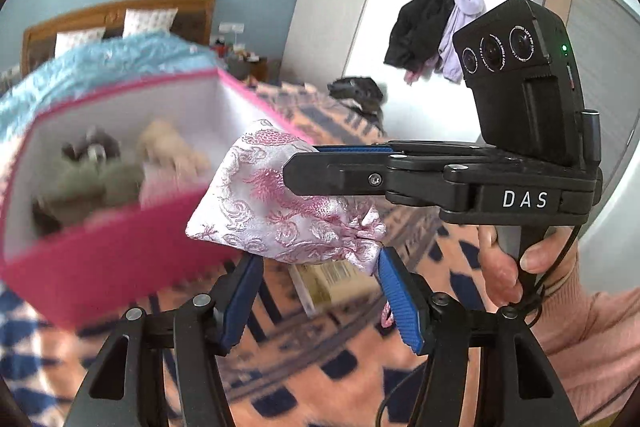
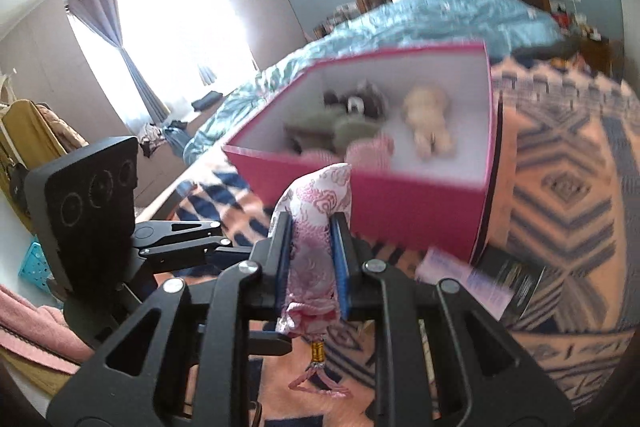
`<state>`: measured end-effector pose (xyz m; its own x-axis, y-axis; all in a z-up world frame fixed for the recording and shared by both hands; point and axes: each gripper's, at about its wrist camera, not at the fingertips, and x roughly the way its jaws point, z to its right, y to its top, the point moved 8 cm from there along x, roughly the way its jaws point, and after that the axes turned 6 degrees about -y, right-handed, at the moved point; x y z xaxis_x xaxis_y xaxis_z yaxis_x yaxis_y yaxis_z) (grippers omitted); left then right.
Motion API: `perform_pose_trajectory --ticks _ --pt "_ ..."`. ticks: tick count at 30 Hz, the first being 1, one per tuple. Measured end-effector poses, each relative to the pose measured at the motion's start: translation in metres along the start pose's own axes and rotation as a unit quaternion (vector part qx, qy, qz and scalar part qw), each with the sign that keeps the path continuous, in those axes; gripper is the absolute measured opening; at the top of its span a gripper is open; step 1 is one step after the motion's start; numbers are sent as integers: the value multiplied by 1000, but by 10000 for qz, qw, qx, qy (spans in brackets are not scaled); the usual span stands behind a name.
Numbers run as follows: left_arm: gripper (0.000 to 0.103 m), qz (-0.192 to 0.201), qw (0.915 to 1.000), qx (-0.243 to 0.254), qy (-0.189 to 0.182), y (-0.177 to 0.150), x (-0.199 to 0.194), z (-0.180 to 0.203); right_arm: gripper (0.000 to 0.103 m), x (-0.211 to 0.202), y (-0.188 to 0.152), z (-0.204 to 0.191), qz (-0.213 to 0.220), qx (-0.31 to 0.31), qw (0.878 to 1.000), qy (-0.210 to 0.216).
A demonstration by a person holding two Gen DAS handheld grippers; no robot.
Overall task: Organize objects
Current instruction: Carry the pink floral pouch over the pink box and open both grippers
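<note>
A pink-and-white brocade drawstring pouch (image 2: 316, 239) is clamped by the right gripper (image 2: 314, 247), presumably for the open pink cardboard box (image 2: 384, 211); the left gripper (image 1: 320, 291) is held wide apart, gripping nothing.

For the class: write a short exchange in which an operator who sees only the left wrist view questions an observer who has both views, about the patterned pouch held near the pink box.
Operator: Does the right gripper grip the pouch on both sides? I see it edge-on.
Observer: Yes. In the right wrist view, a blue pad presses on each side of the pouch, which stands upright between them.
Operator: Does anything hang from its gathered end?
Observer: A pink tassel hangs below it on a gold bead.
</note>
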<state>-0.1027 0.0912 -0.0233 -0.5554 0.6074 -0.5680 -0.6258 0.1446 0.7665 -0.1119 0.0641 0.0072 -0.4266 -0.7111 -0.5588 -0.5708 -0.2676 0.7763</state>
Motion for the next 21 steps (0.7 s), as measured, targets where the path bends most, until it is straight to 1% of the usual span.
perform_pose_trajectory --ticks 3,6,7,10,12,15,17,21 --pt "61 151 9996 160 162 24 -1 -1 22 -5 25 2 193 -176 9996 -59" --pt "60 240 9988 262 324 55 2 -9 21 -6 51 3 370 -356 9986 -100" --pt "60 265 9985 278 396 60 -3 -12 22 -4 62 4 414 -405 9983 -101" --pt "60 298 9978 241 548 79 1 -28 21 1 83 8 508 -485 9975 -126" --pt "59 307 9973 208 627 86 1 -36 22 8 98 12 551 -544 9968 -178" --pt "59 272 9963 158 797 95 4 -49 21 22 114 18 521 -618 9965 -231" --pt "59 231 9952 117 943 101 12 -59 22 30 122 21 454 -643 9965 -275" --pt "58 67 9939 2 1099 110 30 -77 22 53 132 38 329 -705 9958 -482"
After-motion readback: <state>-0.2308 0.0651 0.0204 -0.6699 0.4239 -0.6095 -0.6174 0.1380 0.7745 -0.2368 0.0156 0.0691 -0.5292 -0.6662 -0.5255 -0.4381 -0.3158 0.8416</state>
